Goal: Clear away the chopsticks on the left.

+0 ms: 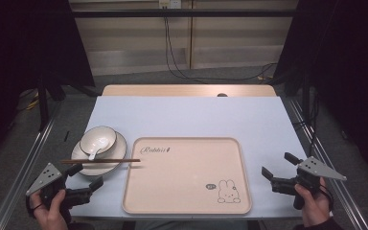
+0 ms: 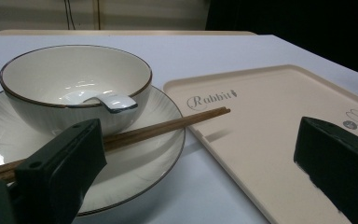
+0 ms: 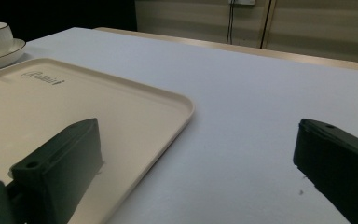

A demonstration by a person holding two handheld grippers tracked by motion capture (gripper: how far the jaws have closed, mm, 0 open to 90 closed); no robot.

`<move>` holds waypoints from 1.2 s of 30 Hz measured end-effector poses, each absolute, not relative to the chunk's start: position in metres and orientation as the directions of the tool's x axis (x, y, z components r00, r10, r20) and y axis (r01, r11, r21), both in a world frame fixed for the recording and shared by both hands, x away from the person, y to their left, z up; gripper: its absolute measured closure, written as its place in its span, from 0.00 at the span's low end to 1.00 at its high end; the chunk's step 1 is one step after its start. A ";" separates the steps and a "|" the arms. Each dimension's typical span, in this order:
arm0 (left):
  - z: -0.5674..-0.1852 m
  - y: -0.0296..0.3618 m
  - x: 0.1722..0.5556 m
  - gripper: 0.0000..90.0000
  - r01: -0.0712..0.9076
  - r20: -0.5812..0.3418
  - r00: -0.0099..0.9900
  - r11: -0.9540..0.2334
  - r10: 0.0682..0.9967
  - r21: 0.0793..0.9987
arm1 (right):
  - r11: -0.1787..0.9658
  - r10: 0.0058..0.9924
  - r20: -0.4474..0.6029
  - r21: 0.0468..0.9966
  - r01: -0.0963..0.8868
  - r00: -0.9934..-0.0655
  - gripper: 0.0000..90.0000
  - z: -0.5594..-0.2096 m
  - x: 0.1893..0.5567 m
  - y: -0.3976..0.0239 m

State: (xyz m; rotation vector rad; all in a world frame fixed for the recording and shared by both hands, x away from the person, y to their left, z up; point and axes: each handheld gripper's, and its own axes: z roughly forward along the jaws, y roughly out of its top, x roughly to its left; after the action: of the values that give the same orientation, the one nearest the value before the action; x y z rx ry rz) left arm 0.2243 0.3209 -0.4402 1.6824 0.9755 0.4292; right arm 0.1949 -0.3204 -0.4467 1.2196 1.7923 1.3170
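The high view looks forward and down from above the near edge, taking in the whole table (image 1: 187,112). The left gripper view sits low at the near left, close to the plate (image 2: 140,168), facing far and right. The right gripper view, low at near right, faces far-left; all share the tray (image 1: 187,175).
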 end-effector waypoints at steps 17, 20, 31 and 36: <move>-0.440 0.318 0.227 0.04 0.389 -0.156 0.615 -0.126 0.773 0.912 | 0.103 0.911 0.045 0.937 0.333 -0.410 0.01 -0.449 0.196 -0.318; -0.439 0.319 0.232 0.05 0.410 -0.185 0.629 -0.120 0.755 0.904 | 0.098 0.911 0.050 0.938 0.333 -0.409 0.01 -0.449 0.196 -0.318; -0.435 0.325 0.233 0.04 0.415 -0.135 0.724 -0.270 0.677 0.869 | 0.108 0.908 0.040 0.939 0.325 -0.417 0.02 -0.448 0.196 -0.316; -0.427 0.335 0.242 0.06 0.437 -0.167 0.741 -0.277 0.651 0.856 | 0.107 0.909 0.040 0.940 0.324 -0.414 0.02 -0.448 0.196 -0.316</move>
State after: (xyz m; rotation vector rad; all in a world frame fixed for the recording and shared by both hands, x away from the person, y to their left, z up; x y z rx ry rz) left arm 0.2424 0.3348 -0.4271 1.9200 0.8328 0.2629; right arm 0.1963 -0.3159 -0.4482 1.2018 1.8125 1.3084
